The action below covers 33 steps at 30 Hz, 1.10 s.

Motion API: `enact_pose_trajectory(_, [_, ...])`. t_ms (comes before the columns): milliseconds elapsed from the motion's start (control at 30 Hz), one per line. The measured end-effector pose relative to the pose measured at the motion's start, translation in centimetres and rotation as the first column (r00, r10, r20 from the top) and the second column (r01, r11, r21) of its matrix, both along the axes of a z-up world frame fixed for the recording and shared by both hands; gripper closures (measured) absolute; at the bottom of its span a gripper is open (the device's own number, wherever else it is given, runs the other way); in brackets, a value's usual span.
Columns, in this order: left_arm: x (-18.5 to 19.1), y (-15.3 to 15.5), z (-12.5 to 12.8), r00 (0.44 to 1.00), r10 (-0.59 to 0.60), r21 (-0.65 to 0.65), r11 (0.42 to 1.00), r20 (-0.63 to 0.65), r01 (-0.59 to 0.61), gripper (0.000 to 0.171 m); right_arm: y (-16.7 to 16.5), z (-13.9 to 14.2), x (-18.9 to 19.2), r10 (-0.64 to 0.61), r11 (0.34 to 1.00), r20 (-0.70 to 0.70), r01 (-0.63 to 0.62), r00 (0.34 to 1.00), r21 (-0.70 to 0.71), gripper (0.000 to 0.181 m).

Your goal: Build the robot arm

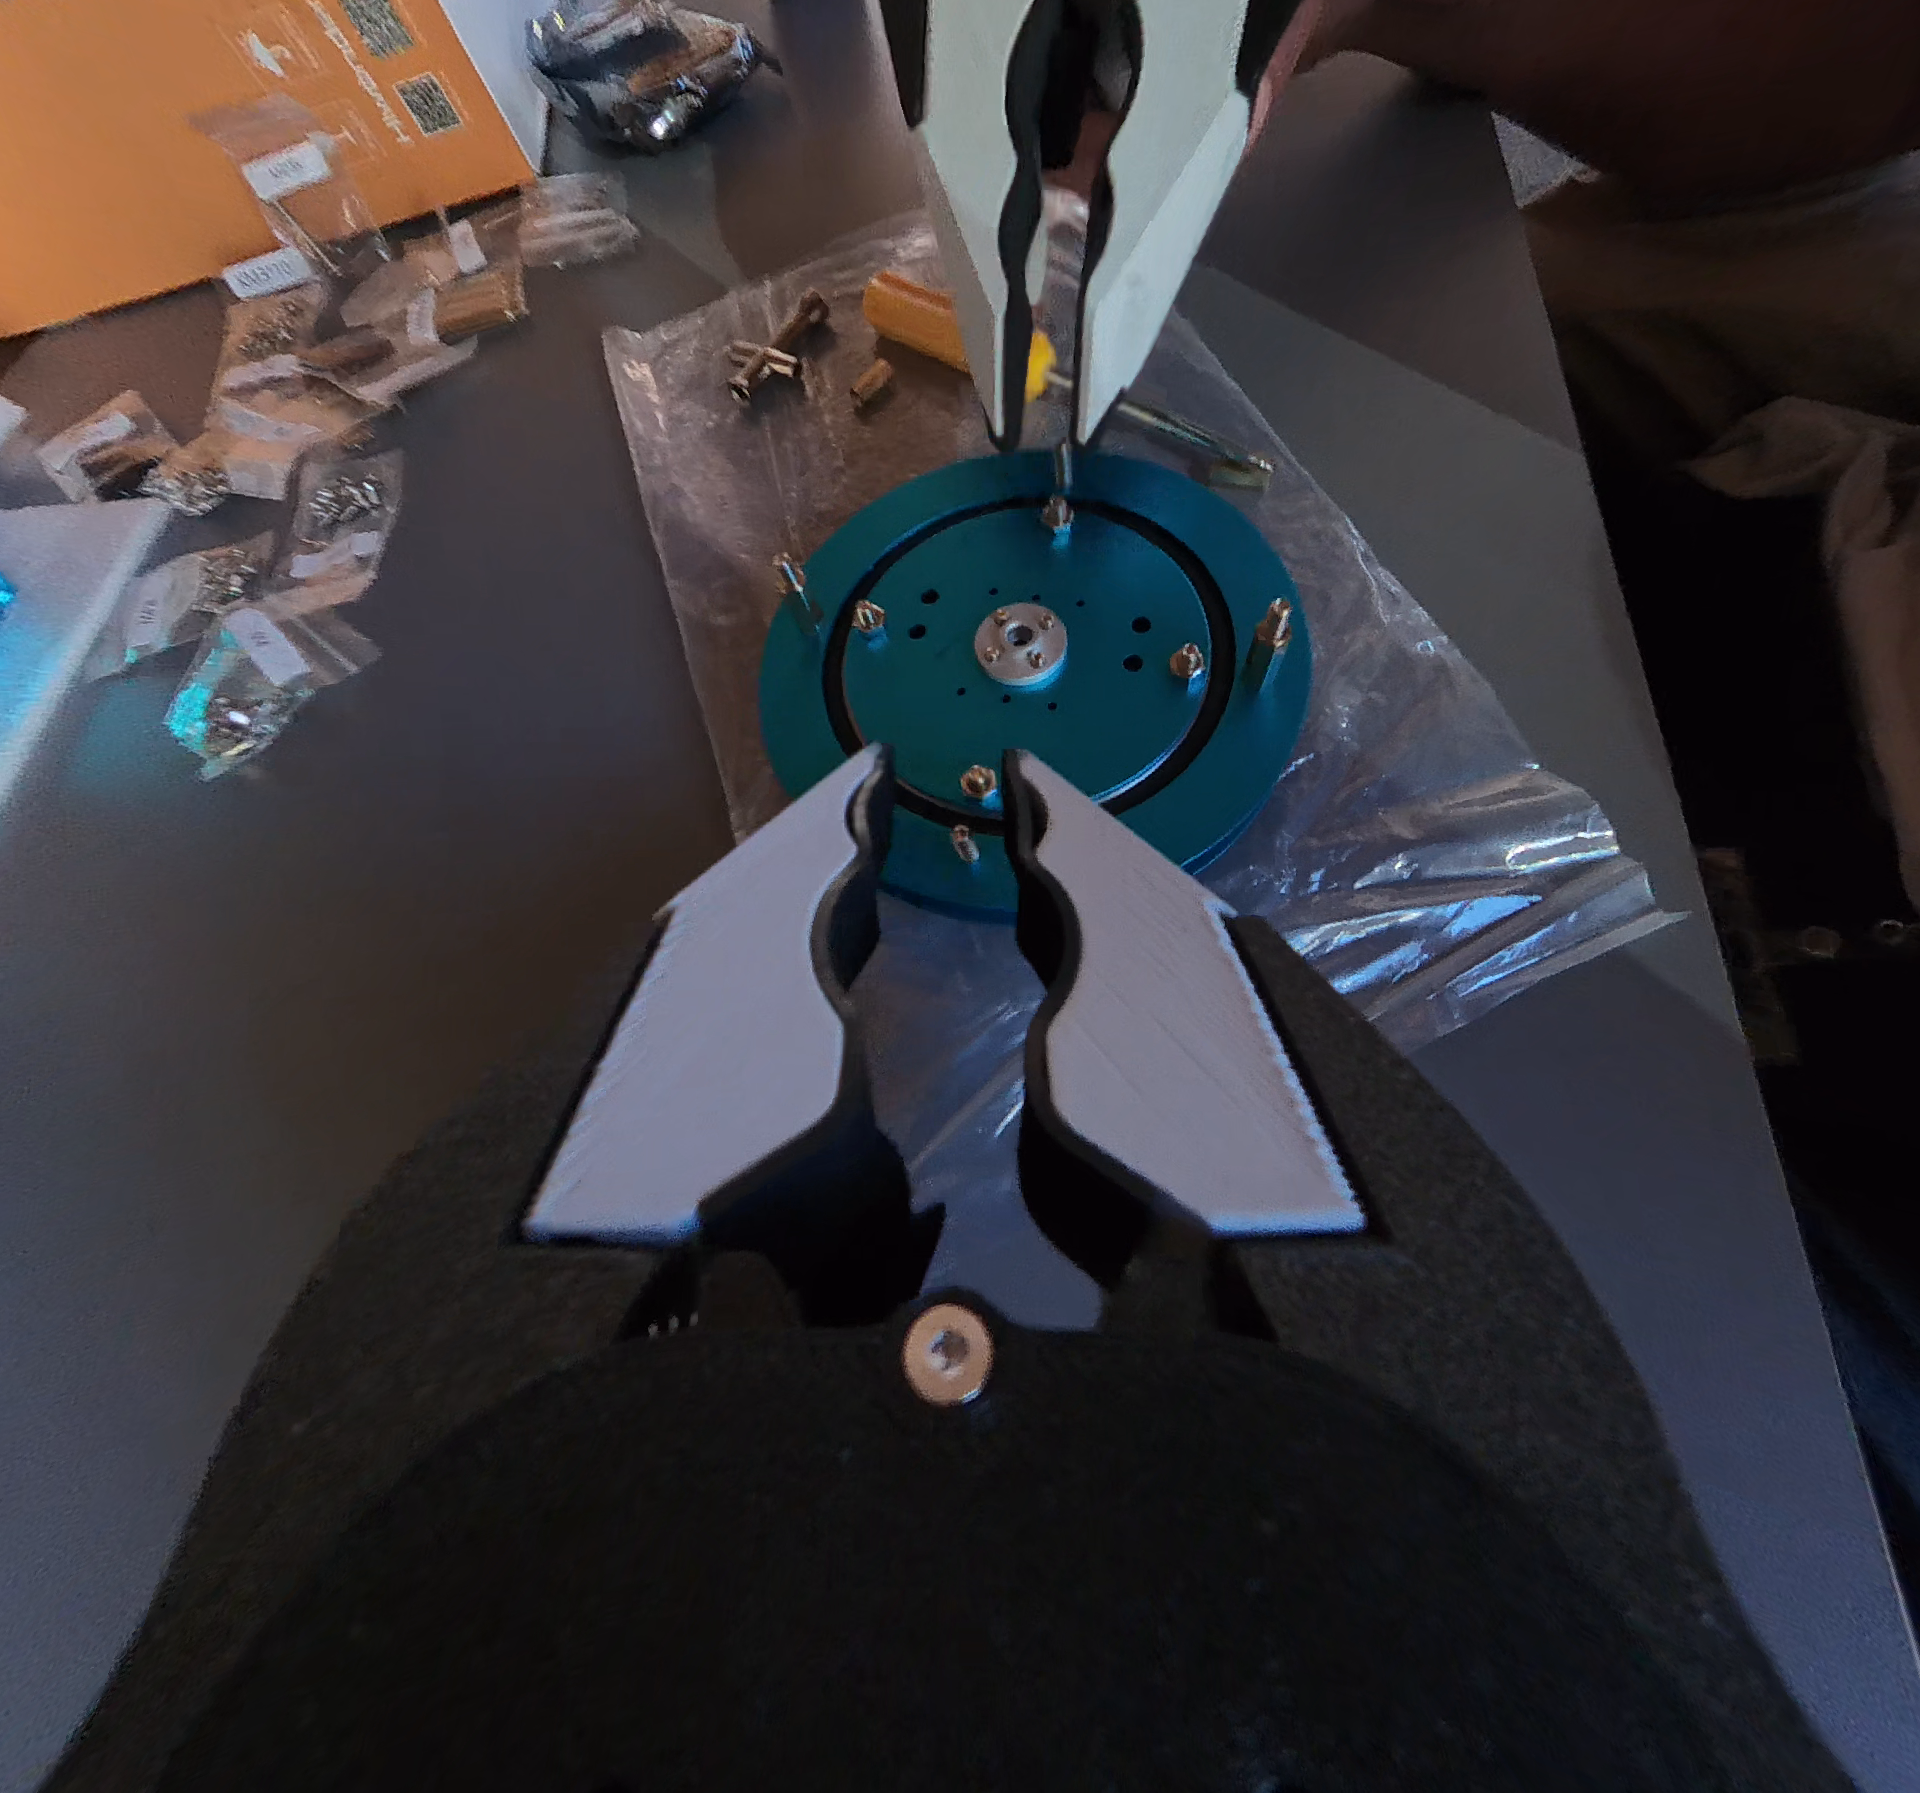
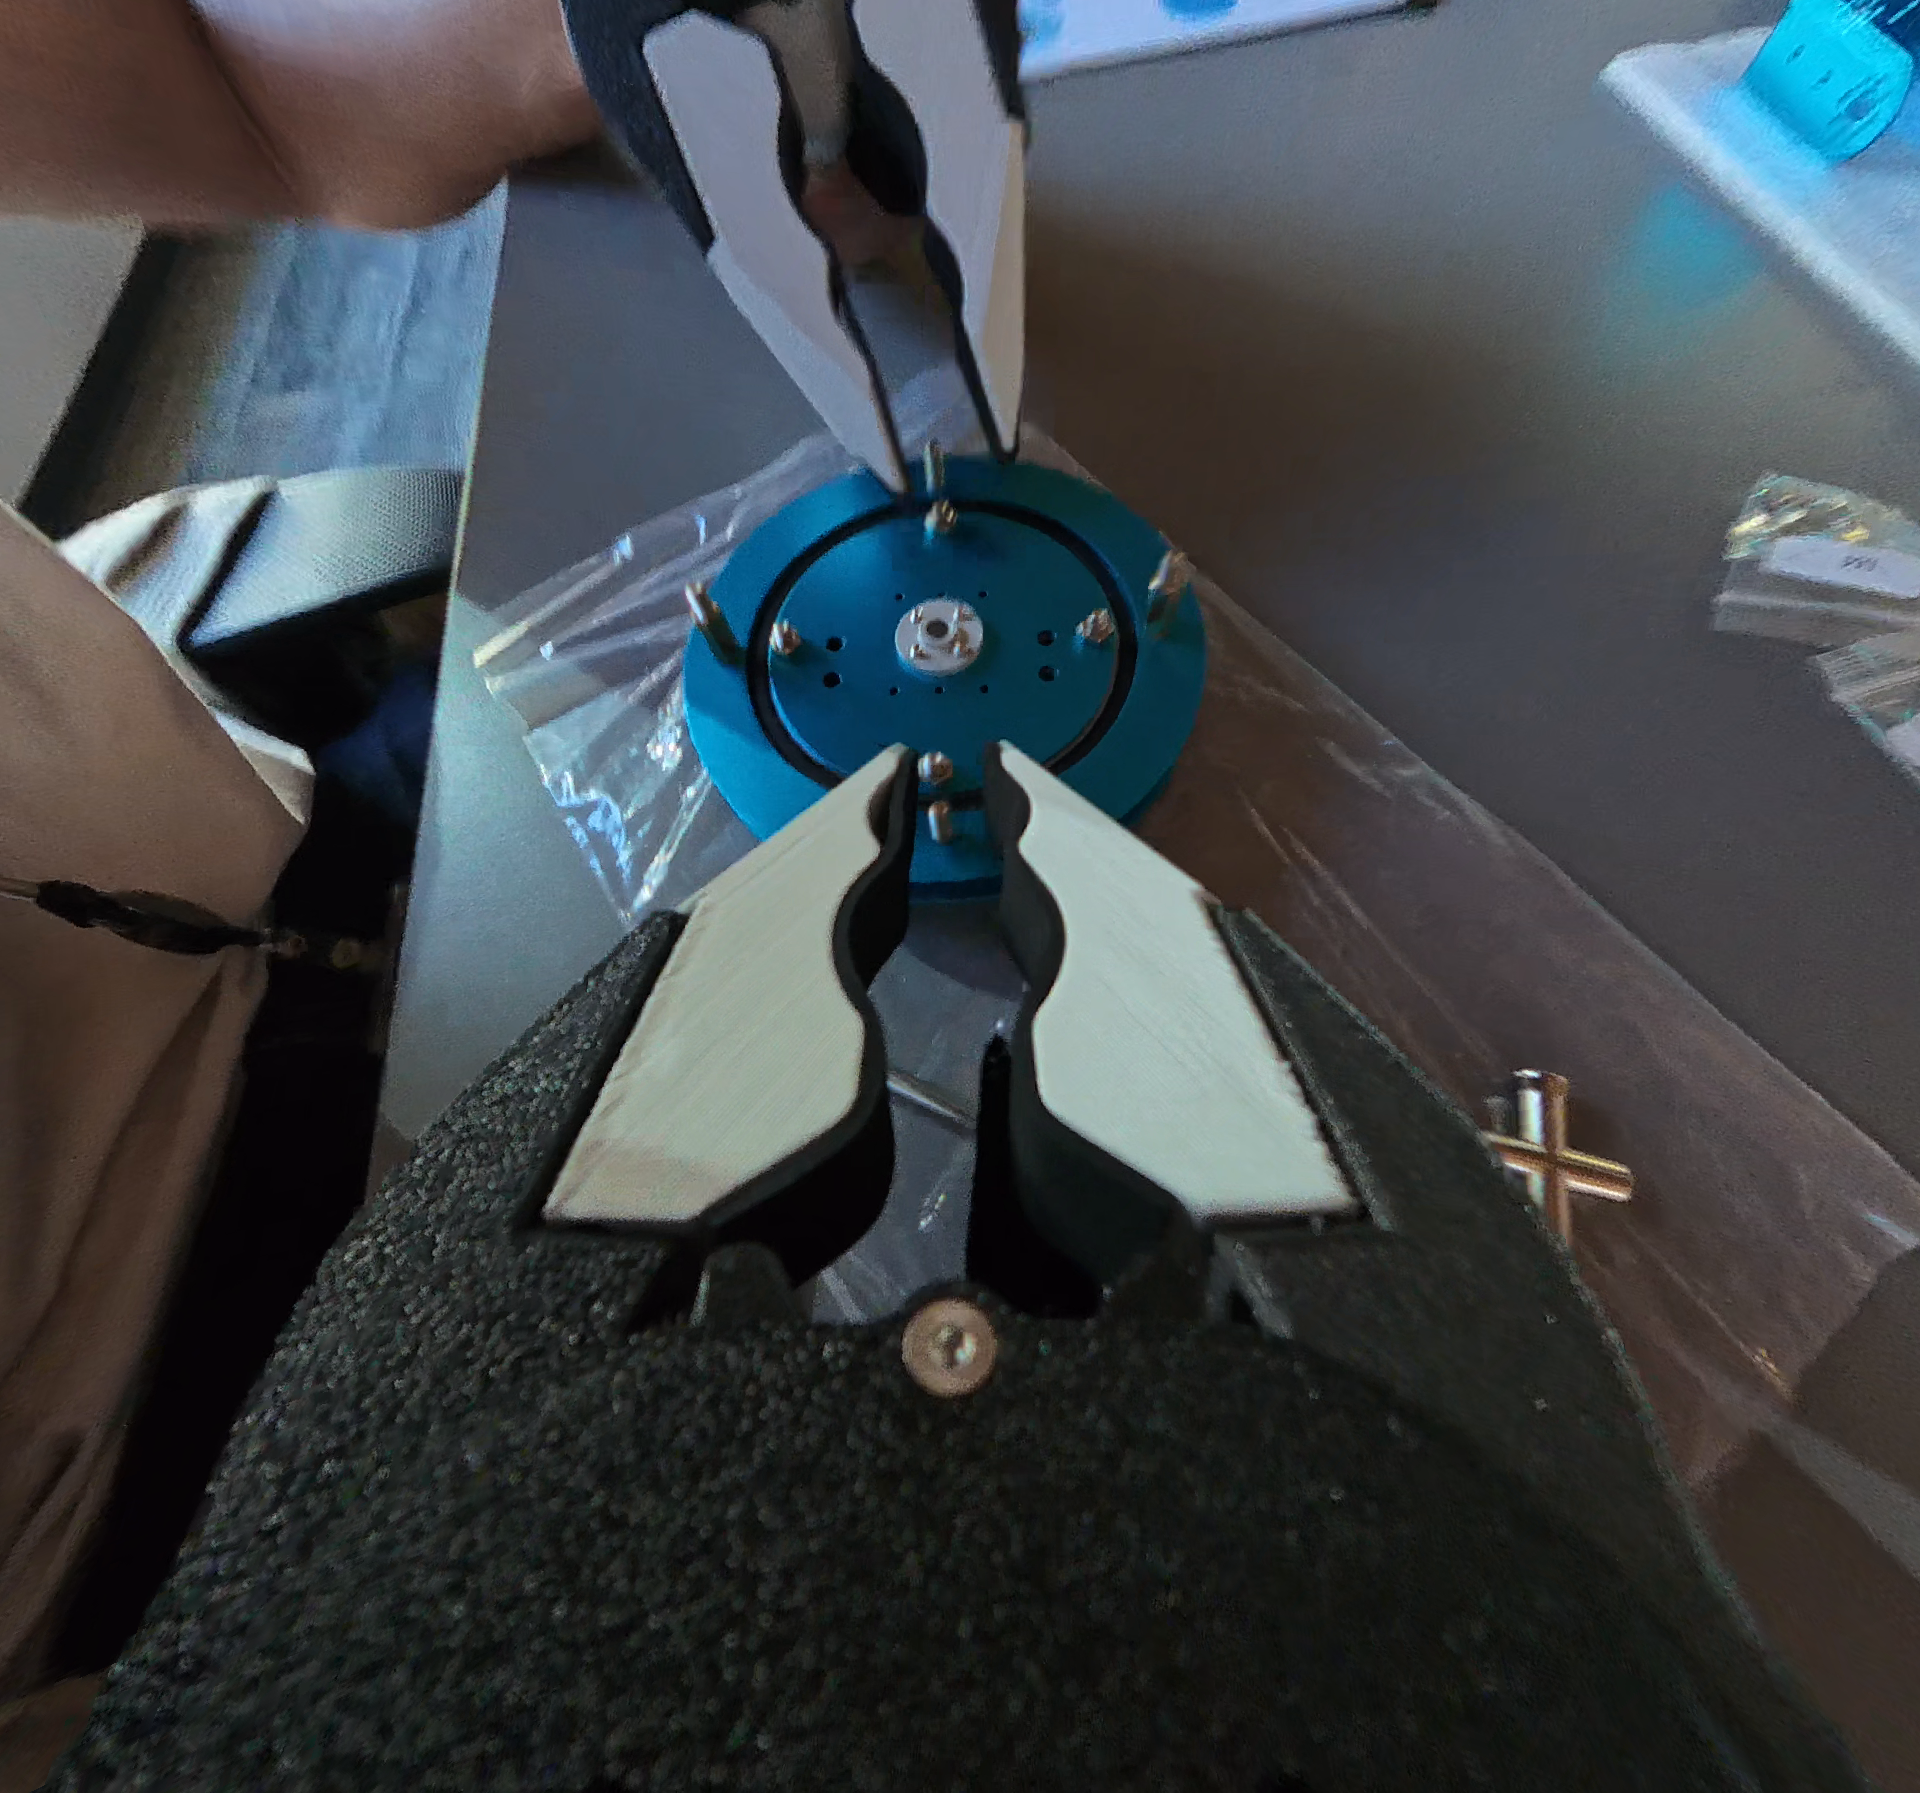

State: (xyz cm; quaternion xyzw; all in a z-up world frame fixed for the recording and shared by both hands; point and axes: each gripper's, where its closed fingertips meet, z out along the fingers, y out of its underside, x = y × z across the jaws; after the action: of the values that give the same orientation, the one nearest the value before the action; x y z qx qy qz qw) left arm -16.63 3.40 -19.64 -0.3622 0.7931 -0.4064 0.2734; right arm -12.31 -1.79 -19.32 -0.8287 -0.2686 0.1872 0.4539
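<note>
A blue round metal disc [image 1: 800, 694] with a silver centre hub [image 1: 1021, 642] and several upright brass standoffs lies on a clear plastic bag [image 1: 1403, 808]. My left gripper [image 1: 948, 764] is narrowly open over the disc's near rim, its jaws either side of a short brass standoff [image 1: 964, 844] without pinching it. My right gripper [image 1: 1041, 442] comes down opposite, at the far rim. In the right wrist view the right gripper [image 2: 951, 756] is also narrowly open, straddling a standoff [image 2: 940, 821] on the disc [image 2: 1153, 704]. The left gripper [image 2: 954, 470] faces it there.
An orange box [image 1: 208, 112] and several small bags of hardware [image 1: 260, 455] lie at the left. A yellow-handled screwdriver [image 1: 914, 304] and a cross-shaped metal wrench [image 2: 1553, 1167] lie on the plastic. A blue part [image 2: 1839, 70] sits on a white tray. The table edge and a person's clothing are close by [image 2: 156, 860]. There is about 8 cm between the tips of the two grippers.
</note>
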Motion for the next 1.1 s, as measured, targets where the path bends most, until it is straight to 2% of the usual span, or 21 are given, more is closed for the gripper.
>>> enact_pose_trajectory(133, [-0.3,1.2,2.9,0.996,0.037,-0.052,0.998,0.084,-0.033,0.146,-0.1,4.5,2.7,-0.081,0.984,-0.173,0.106,0.982,0.142,0.165])
enact_pose_trajectory(300, [-3.1,2.1,6.4,0.969,0.216,-0.188,0.963,0.117,-0.192,0.145,-3.0,8.1,5.1,-0.213,0.936,-0.322,0.287,0.923,0.203,0.16])
enact_pose_trajectory(367, [-5.7,1.4,6.7,0.938,0.312,-0.179,0.942,0.152,-0.285,0.145,-5.3,8.4,3.6,-0.243,0.925,-0.37,0.329,0.897,0.191,0.156])
enact_pose_trajectory(433, [-8.7,0.4,6.8,0.883,0.422,-0.161,0.905,0.206,-0.395,0.145,-8.2,7.9,1.0,-0.245,0.92,-0.389,0.339,0.888,0.195,0.156])
enact_pose_trajectory(500, [-11.8,-2.3,6.7,0.844,0.482,-0.215,0.873,0.236,-0.439,0.146,-11.2,6.4,-2.0,-0.255,0.916,-0.398,0.352,0.881,0.191,0.157])
enact_pose_trajectory(633, [-16.4,-9.8,4.8,0.841,0.494,-0.448,0.817,0.221,-0.362,0.146,-16.8,2.6,-6.6,-0.268,0.892,-0.392,0.381,0.88,0.245,0.16])
enact_pose_trajectory(700, [-17.8,-11.9,2.4,0.828,0.516,-0.478,0.796,0.218,-0.371,0.146,-18.8,1.6,-7.8,-0.256,0.864,-0.467,0.417,0.846,0.283,0.163])
enact_pose_trajectory(733, [-18.3,-12.4,1.0,0.816,0.533,-0.462,0.795,0.225,-0.393,0.146,-19.3,1.6,-8.4,-0.243,0.866,-0.496,0.416,0.834,0.275,0.159])
enact_pose_trajectory(800, [-19.3,-12.4,-1.9,0.777,0.571,-0.422,0.793,0.265,-0.44,0.145,-20.3,1.6,-9.6,-0.203,0.902,-0.481,0.354,0.853,0.246,0.155])
enact_pose_trajectory(867, [-20.3,-11.7,-5.2,0.753,0.62,-0.34,0.772,0.22,-0.537,0.145,-20.5,0.7,-9.0,-0.241,0.882,-0.381,0.365,0.893,0.297,0.152])
enact_pose_trajectory(900, [-20.9,-11.3,-5.9,0.731,0.649,-0.303,0.754,0.21,-0.583,0.145,-20.7,-0.2,-8.5,-0.273,0.875,-0.337,0.378,0.901,0.302,0.153])
enact_pose_trajectory(967, [-21.9,-11.5,-5.3,0.694,0.686,-0.38,0.714,0.217,-0.588,0.145,-21.3,-1.8,-8.5,-0.282,0.885,-0.342,0.381,0.896,0.267,0.154])
enact_pose_trajectory(1033, [-22.6,-11.8,-5.3,0.675,0.72,-0.444,0.664,0.163,-0.601,0.145,-22.0,-2.9,-8.8,-0.29,0.899,-0.401,0.391,0.869,0.198,0.154])
enact_pose_trajectory(1100, [-23.4,-12.3,-5.2,0.658,0.735,-0.445,0.65,0.162,-0.616,0.145,-22.7,-3.2,-9.4,-0.27,0.916,-0.475,0.375,0.838,0.141,0.153])
